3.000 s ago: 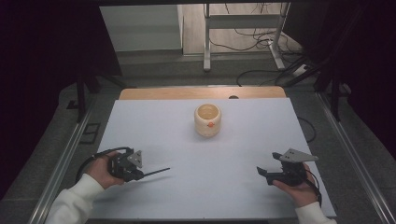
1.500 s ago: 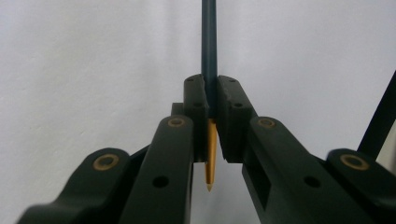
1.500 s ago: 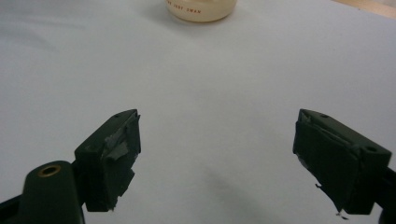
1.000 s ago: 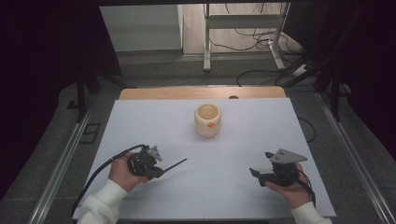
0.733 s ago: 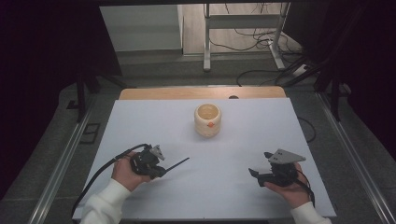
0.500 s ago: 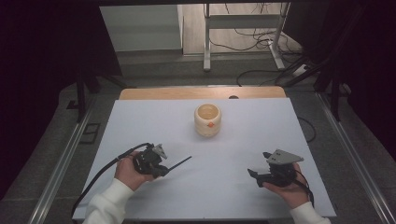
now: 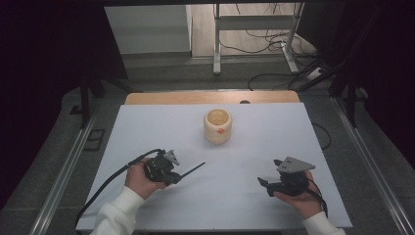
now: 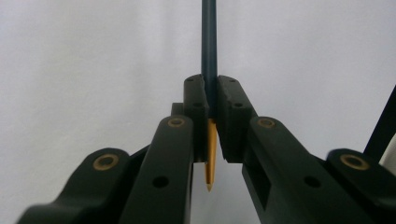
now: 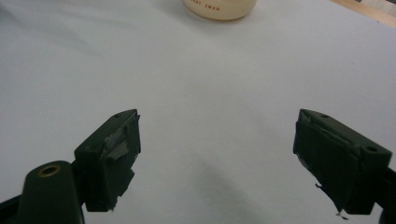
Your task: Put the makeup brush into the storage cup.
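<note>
A cream cup (image 7: pixel 218 125) stands upright near the middle of the white table (image 7: pixel 147 127); its base shows at the top of the right gripper view (image 9: pixel 219 9). My left gripper (image 7: pixel 180 175) is at the front left, shut on a dark pencil (image 7: pixel 193 170) that sticks out toward the cup. In the left gripper view the pencil's dark shaft (image 8: pixel 208 46) runs up between the pads and its sharpened yellow tip (image 8: pixel 210 158) points back toward the camera. My right gripper (image 7: pixel 265 185) rests at the front right, open, with bare table between its jaws (image 9: pixel 217 154).
A strip of wooden tabletop (image 7: pixel 210 97) runs behind the white sheet. Metal rails (image 7: pixel 63 171) flank the table on both sides. Cables (image 7: pixel 274 78) and a metal stand (image 7: pixel 254 29) lie on the floor beyond the far edge.
My left hand has carried the pencil rightward and slightly forward across the table since the earliest frame. The right hand has stayed almost in place.
</note>
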Demonstrator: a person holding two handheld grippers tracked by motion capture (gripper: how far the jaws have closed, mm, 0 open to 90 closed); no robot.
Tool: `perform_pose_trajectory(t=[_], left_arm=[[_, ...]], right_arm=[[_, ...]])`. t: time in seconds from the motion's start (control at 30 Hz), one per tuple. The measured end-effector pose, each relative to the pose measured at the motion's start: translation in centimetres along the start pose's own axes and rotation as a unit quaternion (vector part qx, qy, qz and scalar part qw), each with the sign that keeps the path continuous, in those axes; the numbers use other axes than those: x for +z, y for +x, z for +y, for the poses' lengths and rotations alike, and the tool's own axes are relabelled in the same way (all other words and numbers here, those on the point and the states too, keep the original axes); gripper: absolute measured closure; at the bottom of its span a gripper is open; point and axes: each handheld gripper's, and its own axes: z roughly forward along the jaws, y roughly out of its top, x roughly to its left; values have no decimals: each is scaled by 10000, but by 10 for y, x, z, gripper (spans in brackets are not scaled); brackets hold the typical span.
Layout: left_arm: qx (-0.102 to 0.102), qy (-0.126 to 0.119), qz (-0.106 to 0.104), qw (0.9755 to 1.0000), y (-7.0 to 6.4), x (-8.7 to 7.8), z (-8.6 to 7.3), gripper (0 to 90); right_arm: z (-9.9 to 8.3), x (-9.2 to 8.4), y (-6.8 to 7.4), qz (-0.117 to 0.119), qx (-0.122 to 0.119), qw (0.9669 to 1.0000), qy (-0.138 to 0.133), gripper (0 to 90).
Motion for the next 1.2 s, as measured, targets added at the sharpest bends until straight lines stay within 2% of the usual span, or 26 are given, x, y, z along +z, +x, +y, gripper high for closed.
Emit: perform_pose_trajectory(t=[0.87,1.2], left_arm=[[116,28,-55,9999,-3,2,13,837],[118,69,-96,9999,-2,5,16,837]], right_arm=[[18,13,15,181,-335,9993,-60,158],[34,24,27,326,-590,9977,-120,157]])
